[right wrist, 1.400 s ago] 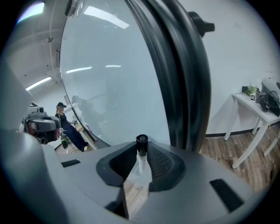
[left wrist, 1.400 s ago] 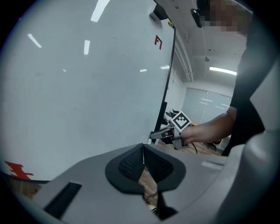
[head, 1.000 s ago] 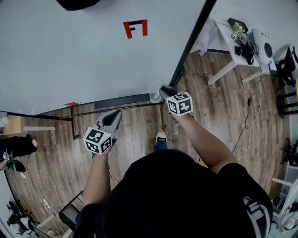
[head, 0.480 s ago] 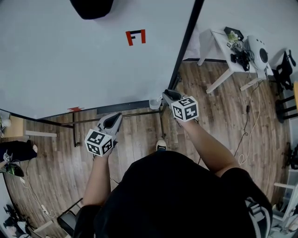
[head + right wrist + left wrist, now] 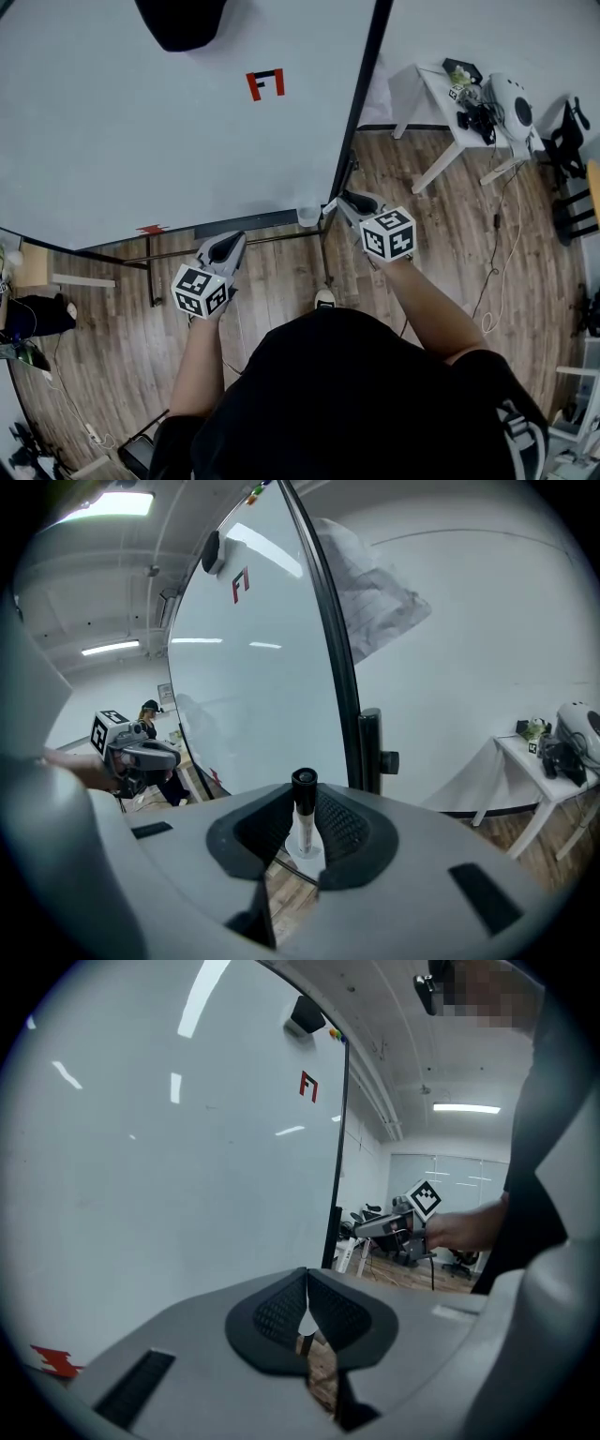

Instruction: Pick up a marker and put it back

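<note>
Marker [image 5: 303,799], clamped in the right gripper [image 5: 342,201], has just lifted from its cup [image 5: 307,217], so pickup looks done; left gripper [image 5: 307,1312] pinched together, empty.

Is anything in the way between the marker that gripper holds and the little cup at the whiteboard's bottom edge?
Nothing visible is. The right gripper holds the marker upright, and the cup sits right under its lower end, with nothing showing between them.
</note>
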{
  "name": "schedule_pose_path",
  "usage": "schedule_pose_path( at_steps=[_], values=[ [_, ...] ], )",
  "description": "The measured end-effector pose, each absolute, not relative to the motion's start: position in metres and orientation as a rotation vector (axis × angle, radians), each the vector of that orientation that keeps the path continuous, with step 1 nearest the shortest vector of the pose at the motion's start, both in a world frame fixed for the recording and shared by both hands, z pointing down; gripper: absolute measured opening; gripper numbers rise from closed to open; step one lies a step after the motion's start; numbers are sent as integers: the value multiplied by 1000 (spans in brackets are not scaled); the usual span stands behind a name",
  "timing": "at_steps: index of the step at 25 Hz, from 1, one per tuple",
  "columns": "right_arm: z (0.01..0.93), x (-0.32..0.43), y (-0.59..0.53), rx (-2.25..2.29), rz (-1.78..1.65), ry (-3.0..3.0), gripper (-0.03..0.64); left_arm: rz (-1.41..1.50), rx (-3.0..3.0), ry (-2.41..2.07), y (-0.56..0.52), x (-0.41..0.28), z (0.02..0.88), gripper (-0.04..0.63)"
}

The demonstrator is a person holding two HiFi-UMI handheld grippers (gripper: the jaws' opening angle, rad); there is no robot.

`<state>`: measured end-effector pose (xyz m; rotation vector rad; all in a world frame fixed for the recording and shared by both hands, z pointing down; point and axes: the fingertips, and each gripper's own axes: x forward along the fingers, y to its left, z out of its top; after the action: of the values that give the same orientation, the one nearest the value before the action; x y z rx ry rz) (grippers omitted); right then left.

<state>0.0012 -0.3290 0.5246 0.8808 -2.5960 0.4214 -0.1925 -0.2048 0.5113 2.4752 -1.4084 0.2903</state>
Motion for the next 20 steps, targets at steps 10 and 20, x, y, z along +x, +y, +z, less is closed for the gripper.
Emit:
schedule_pose_path(
  at_steps=[10, 20],
  values=[
    [535, 20, -312, 897, 444, -2577, 66, 286, 2493, -1408, -206, -190, 506, 14],
    [542, 23, -315, 891, 452, -2563, 66, 292, 2481, -1408, -203, -192, 510, 14]
  ],
)
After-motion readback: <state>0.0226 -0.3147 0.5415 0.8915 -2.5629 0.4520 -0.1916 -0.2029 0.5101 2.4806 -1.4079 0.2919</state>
